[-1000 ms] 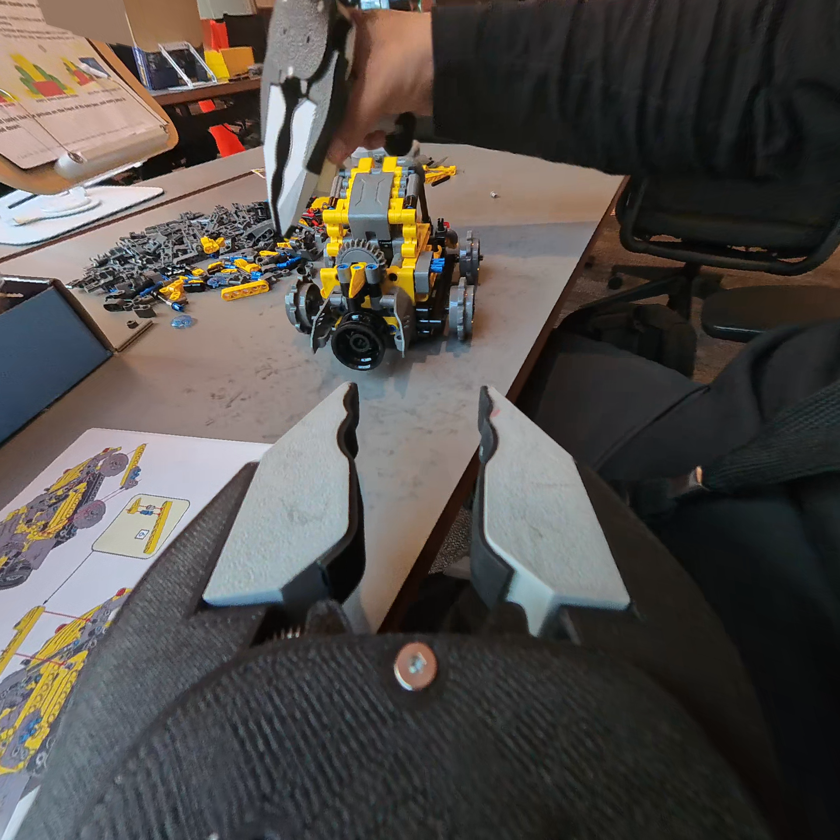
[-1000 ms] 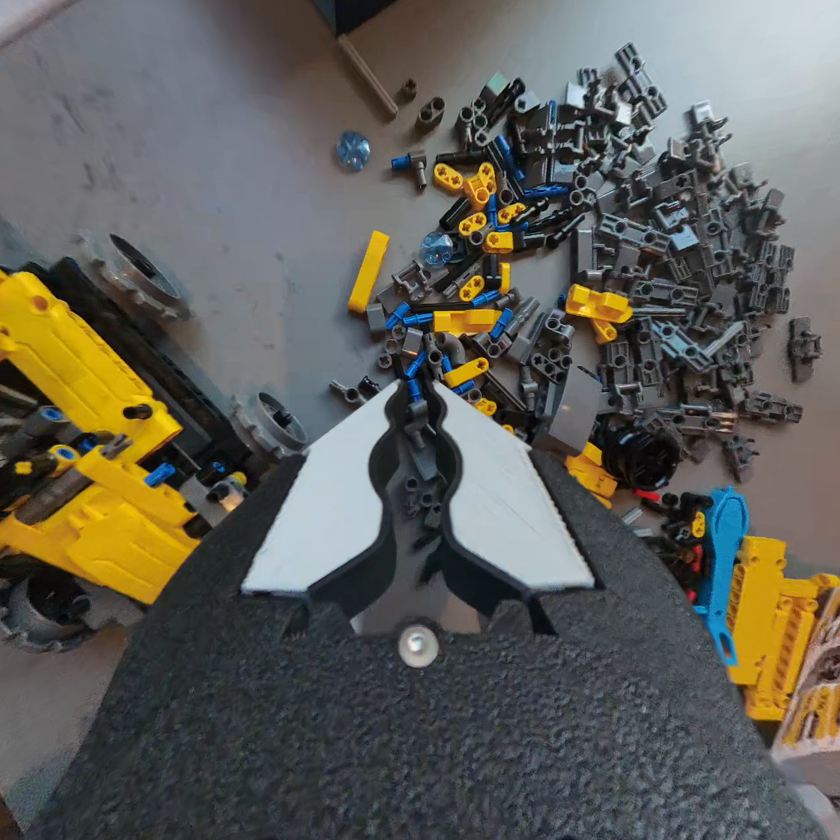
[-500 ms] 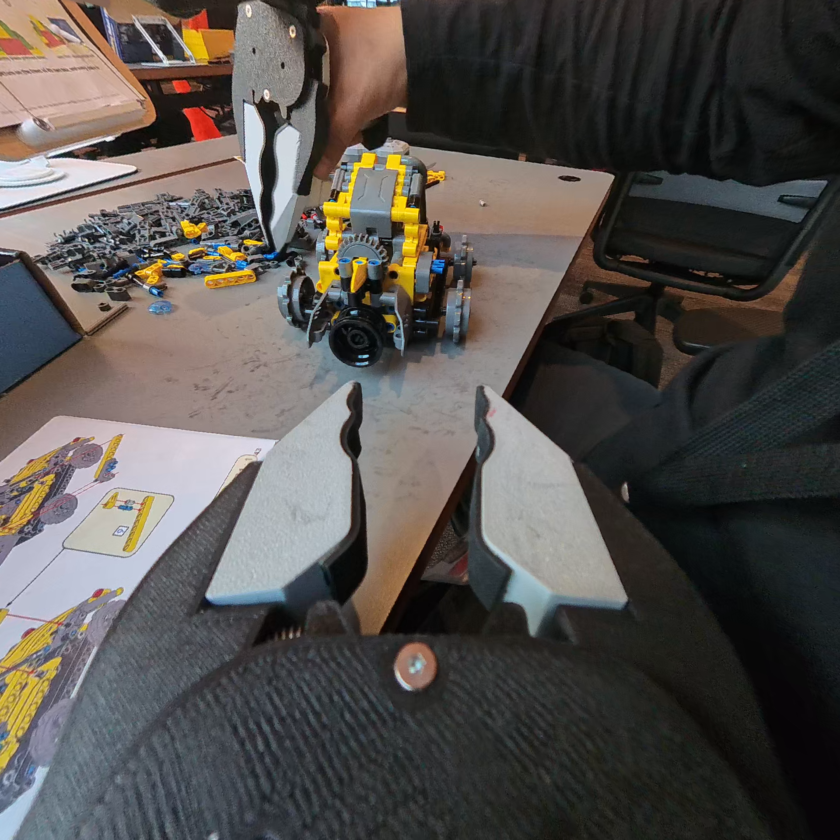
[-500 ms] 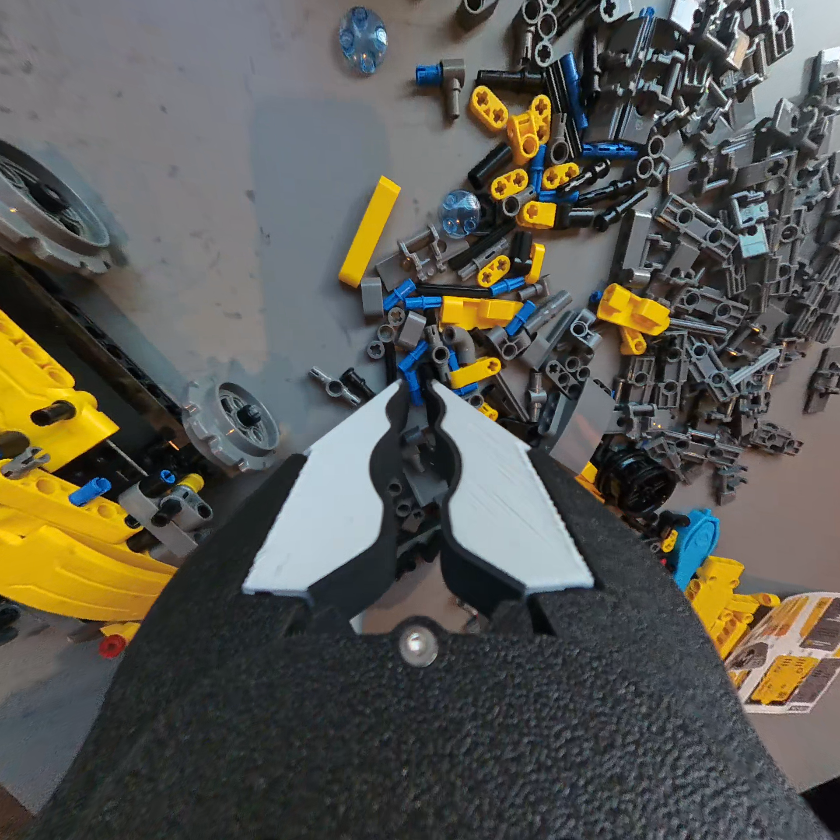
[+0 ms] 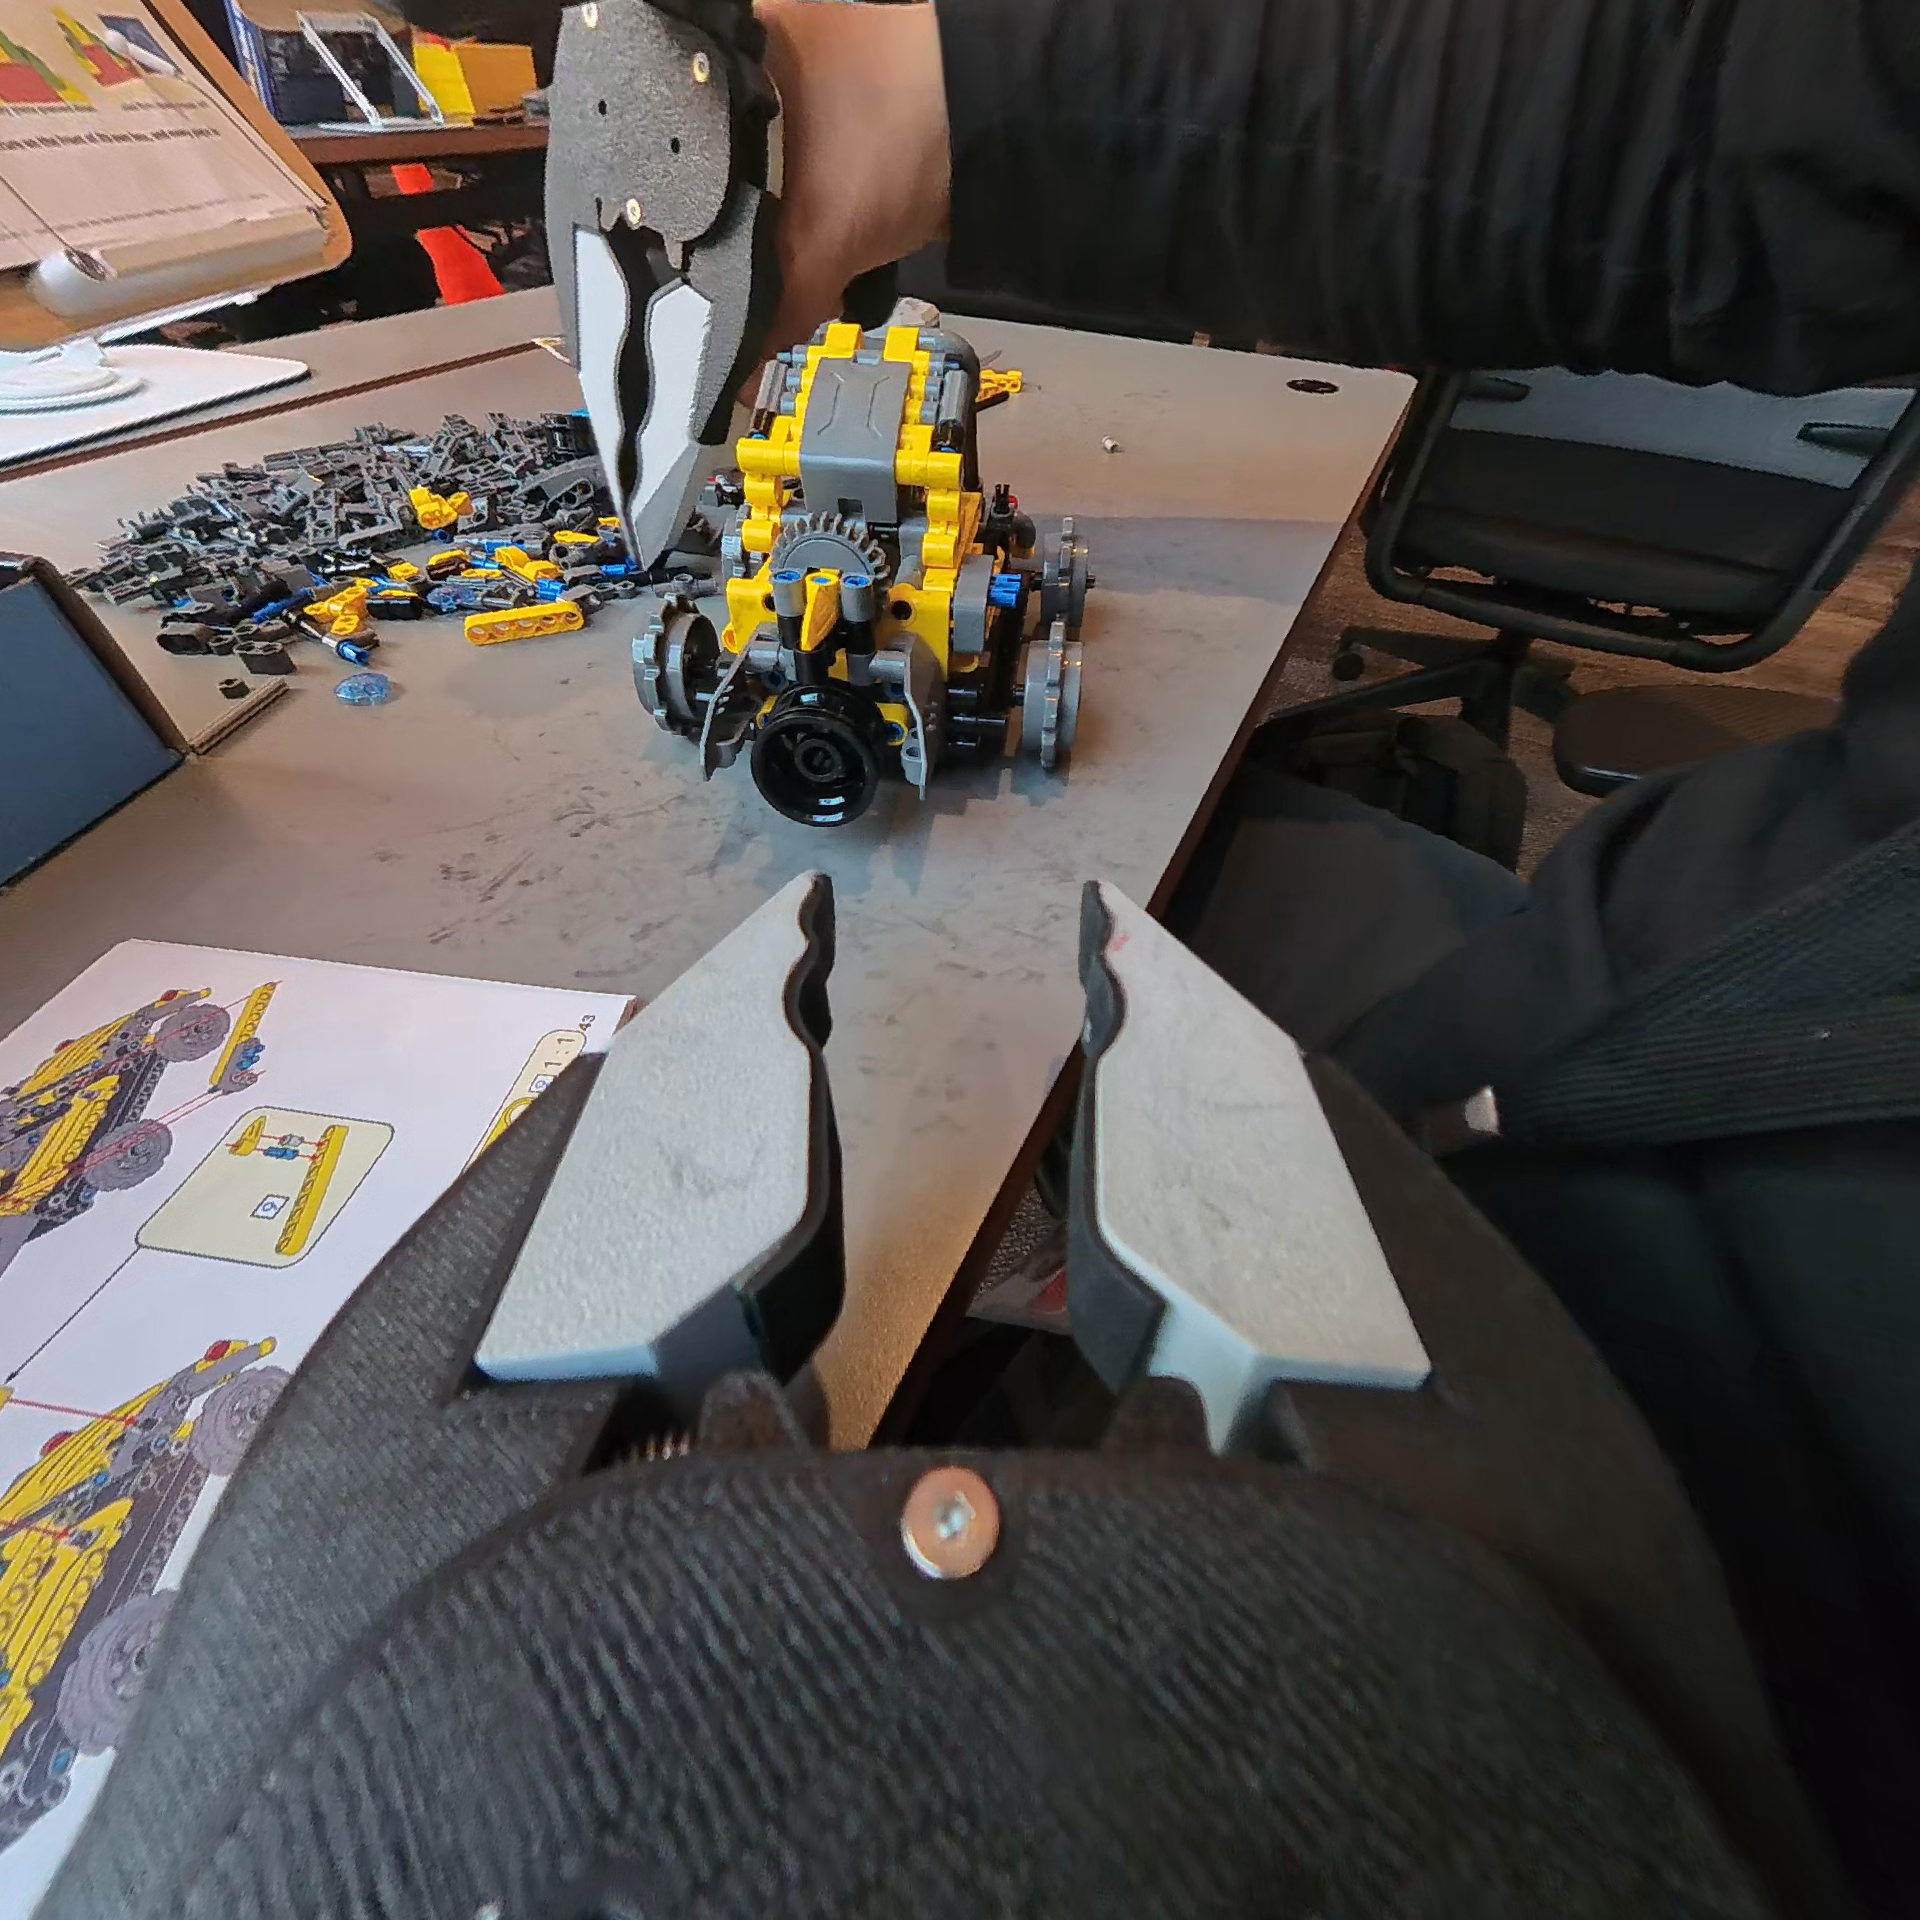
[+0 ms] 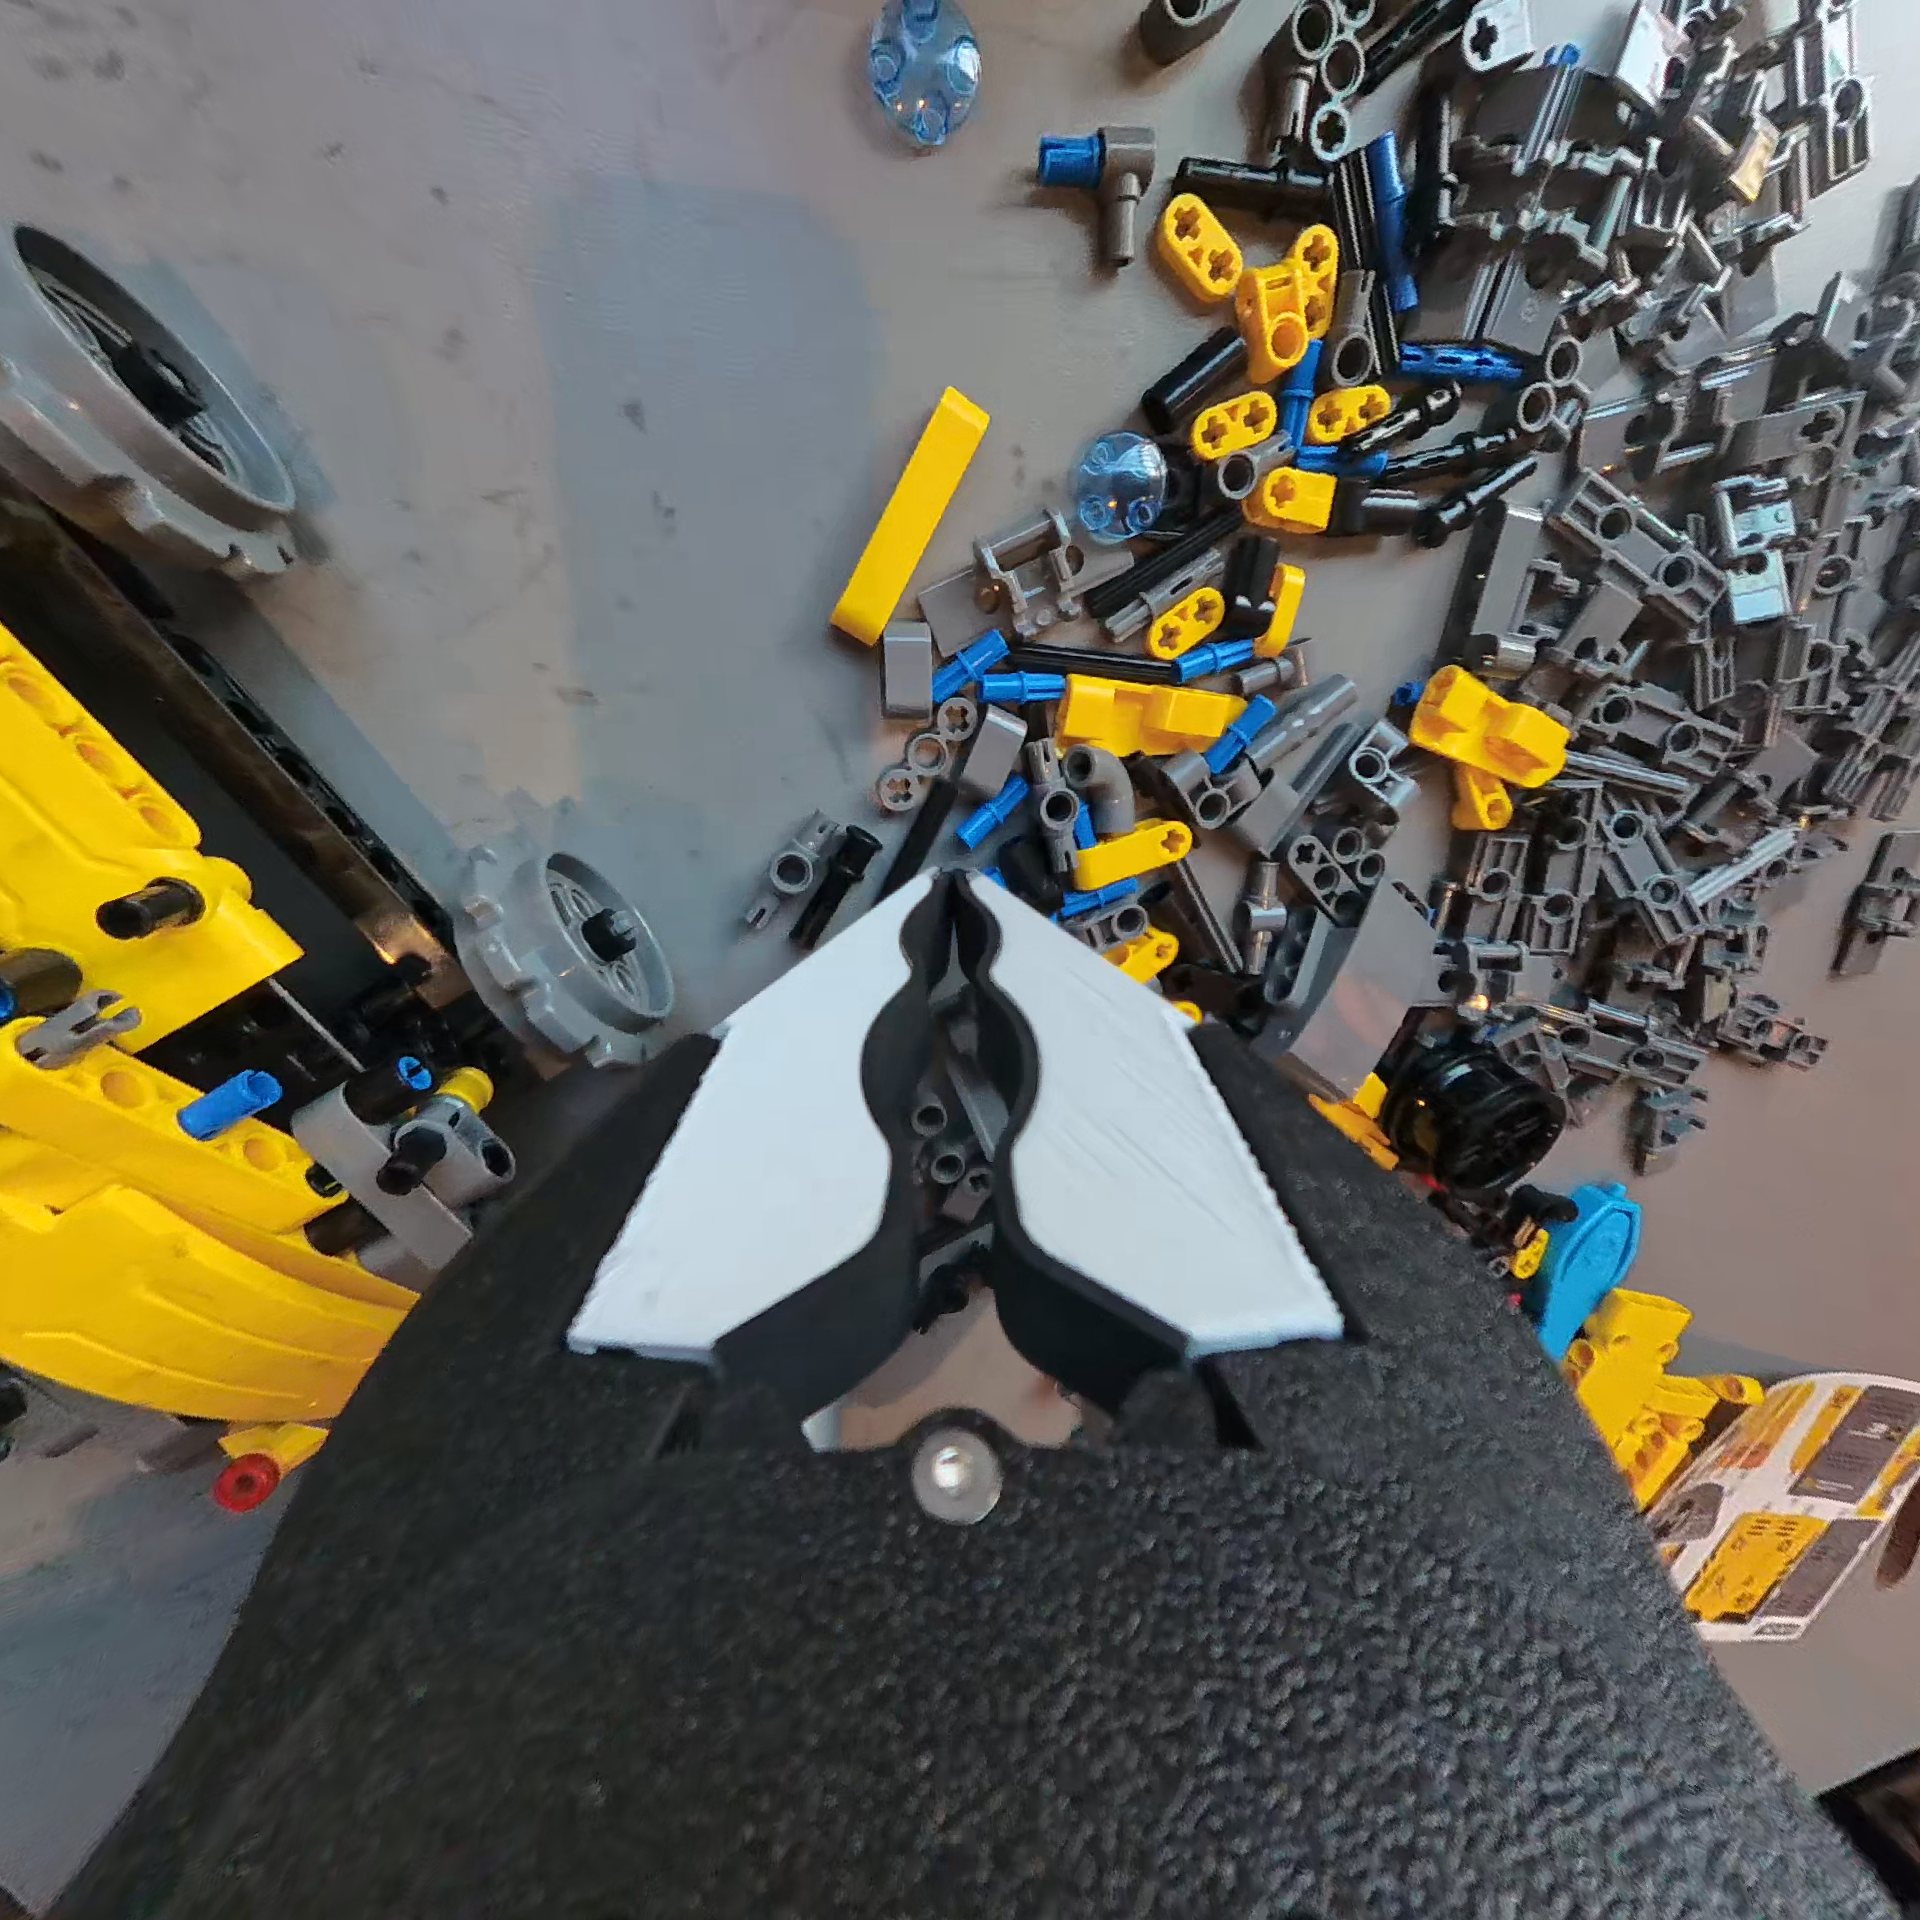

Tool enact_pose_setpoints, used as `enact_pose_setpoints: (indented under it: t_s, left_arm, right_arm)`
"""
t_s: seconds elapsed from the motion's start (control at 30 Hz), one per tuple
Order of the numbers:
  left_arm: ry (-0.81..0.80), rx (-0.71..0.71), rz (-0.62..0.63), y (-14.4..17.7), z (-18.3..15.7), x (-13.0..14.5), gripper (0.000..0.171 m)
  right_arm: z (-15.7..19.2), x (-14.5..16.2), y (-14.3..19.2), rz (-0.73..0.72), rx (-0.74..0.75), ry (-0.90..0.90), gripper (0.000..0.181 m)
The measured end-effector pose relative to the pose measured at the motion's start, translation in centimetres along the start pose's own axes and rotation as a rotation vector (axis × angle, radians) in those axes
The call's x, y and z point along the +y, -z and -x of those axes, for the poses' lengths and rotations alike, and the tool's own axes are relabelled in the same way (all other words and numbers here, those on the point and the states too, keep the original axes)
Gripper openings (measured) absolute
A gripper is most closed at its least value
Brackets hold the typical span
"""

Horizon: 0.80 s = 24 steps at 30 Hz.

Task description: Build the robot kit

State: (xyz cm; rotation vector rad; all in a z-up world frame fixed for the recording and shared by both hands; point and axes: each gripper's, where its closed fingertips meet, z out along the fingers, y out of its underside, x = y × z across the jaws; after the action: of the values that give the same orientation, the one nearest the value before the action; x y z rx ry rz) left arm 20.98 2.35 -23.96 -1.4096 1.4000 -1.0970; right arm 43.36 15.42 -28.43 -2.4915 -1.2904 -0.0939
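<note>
My left gripper [image 5: 956, 904] is open and empty, held low over the near edge of the grey table [image 5: 468, 810], pointing at a yellow and grey brick-built vehicle [image 5: 862, 582]. My right gripper [image 6: 954, 883] points down at the near edge of a pile of small grey, yellow and blue parts [image 6: 1558, 623], its tips together. I cannot see any piece held between them. It also shows in the left wrist view [image 5: 636, 545], just left of the vehicle, whose yellow side [image 6: 104, 1195] and grey toothed wheel [image 6: 582, 956] lie to its left.
An open instruction booklet [image 5: 208, 1143] lies at the near left. A dark box [image 5: 52, 707] stands at the left edge. A loose yellow beam [image 6: 914, 514] lies beside the pile. A blue tool [image 6: 1584, 1262] and a sticker sheet [image 6: 1787, 1496] lie at the right. An office chair [image 5: 1621, 520] stands beyond the table. My right fingertips sit around 25 centimeters from my left ones.
My right gripper has come down closer to the pile's edge and its tips have closed together. My left gripper has stayed open and shifted only slightly.
</note>
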Motion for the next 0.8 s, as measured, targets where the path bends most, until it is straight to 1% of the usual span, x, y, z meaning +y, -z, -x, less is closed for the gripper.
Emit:
enact_pose_setpoints:
  t_s: [0.1, 0.23, 0.3, 0.43, 0.5, 0.53, 0.73, 0.8]
  left_arm:
    - [-0.009, -0.002, 0.006, -0.1, 0.0, 0.1, 0.044]
    - [-0.011, -0.001, 0.008, -0.1, -0.1, 0.2, 0.043]
    - [-0.008, 0.001, 0.008, -0.1, -0.1, 0.2, 0.043]
    - [-0.007, 0.003, 0.008, -0.1, -0.1, 0.2, 0.042]
    - [-0.006, 0.006, 0.008, -0.1, -0.1, 0.2, 0.042]
    - [-0.005, 0.008, 0.009, -0.1, -0.1, 0.3, 0.042]
    - [-0.001, 0.013, 0.007, -0.1, -0.1, 0.3, 0.042]
    - [-0.001, 0.013, 0.007, -0.1, -0.1, 0.3, 0.042]
  right_arm:
    - [0.1, 0.3, 0.2, -0.004, 0.006, -0.002, 0.0]
    - [-0.4, 0.4, 1.3, -0.034, 0.026, -0.027, 0.0]
    - [-0.7, 0.4, 1.5, -0.041, 0.041, -0.031, 0.005]
    - [-0.6, 0.3, 0.7, -0.01, 0.033, 0.022, 0.014]
    - [-0.5, 0.5, 0.2, 0.023, 0.02, 0.048, 0.01]
    - [-0.2, 0.3, 0.1, 0.015, -0.002, 0.052, 0.004]
    - [-0.3, 0.3, 0.0, 0.03, -0.038, 0.046, 0.004]
    - [-0.5, 0.3, 0.2, 0.027, -0.019, 0.041, 0.004]
